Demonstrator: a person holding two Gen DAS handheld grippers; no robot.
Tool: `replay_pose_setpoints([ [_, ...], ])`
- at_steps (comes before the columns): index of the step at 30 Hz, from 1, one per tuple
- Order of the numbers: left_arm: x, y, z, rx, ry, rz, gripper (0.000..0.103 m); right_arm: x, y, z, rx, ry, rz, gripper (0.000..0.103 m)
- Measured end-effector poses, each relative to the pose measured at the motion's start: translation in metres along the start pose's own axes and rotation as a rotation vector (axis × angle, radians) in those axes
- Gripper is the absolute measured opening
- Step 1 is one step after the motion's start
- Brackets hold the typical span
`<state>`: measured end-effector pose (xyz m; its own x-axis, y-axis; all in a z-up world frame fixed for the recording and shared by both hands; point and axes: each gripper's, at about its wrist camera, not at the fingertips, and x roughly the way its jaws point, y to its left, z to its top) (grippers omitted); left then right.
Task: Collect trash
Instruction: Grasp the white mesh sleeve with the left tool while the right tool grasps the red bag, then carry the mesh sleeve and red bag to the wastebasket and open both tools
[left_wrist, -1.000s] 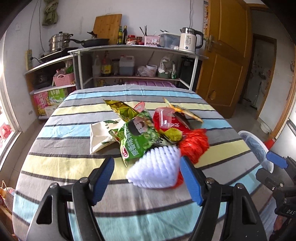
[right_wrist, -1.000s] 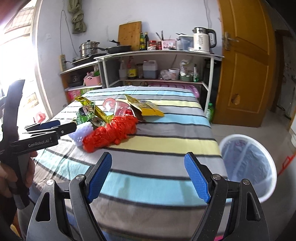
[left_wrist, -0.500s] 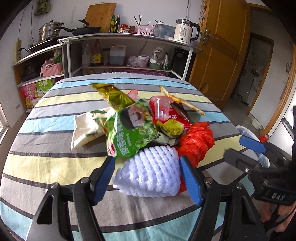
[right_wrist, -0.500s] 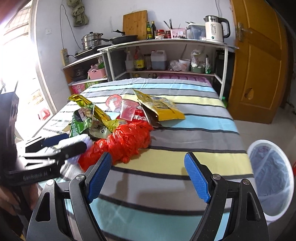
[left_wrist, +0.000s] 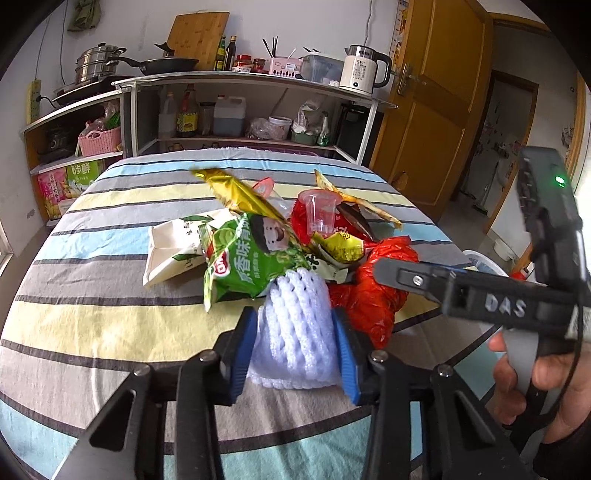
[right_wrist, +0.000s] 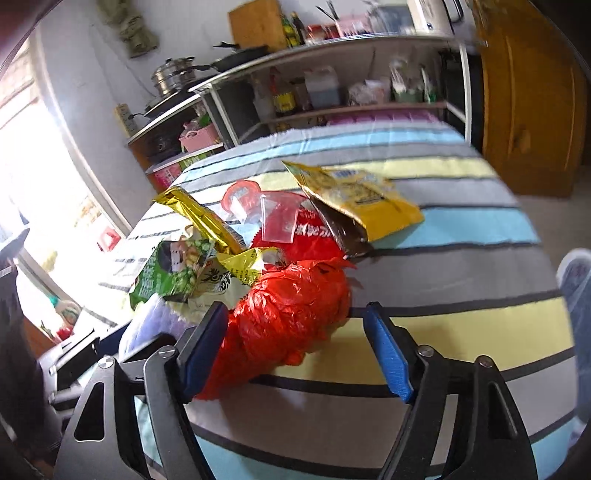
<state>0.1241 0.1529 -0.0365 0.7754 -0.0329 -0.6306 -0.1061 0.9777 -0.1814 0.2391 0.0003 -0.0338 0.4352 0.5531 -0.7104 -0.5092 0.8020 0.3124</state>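
Left tool (left_wrist: 293, 350) now closing on foam net (left_wrist: 295, 332)

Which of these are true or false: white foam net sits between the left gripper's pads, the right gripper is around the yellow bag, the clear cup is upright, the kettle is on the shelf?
1. The white foam net sits between the left gripper pads, whose jaws are closing. True.
2. The right gripper straddles the yellow bag. False: the red plastic bag lies between its closing jaws.
3. The clear cup stands upright. True.
4. The kettle is on the striped table. False: it stands on the shelf.
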Motion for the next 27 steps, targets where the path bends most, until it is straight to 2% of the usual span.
replay_pose_setpoints([
  [5, -0.003, 0.001, -0.001, -0.002, -0.008, -0.004, 0.041, 0.007, 0.000, 0.004, 0.051, 0.030, 0.028, 0.060],
  [11, -0.008, 0.001, -0.003, -0.009, -0.015, -0.003, 0.039, 0.006, -0.003, 0.005, 0.073, 0.034, 0.041, 0.055],
  [18, -0.018, -0.001, -0.001, -0.009, -0.031, 0.001, 0.036, -0.004, -0.005, 0.004, 0.079, 0.008, 0.053, 0.054],
  [27, -0.036, -0.018, 0.007, 0.017, -0.065, -0.011, 0.034, -0.038, -0.018, 0.001, 0.089, -0.061, 0.059, 0.054],
])
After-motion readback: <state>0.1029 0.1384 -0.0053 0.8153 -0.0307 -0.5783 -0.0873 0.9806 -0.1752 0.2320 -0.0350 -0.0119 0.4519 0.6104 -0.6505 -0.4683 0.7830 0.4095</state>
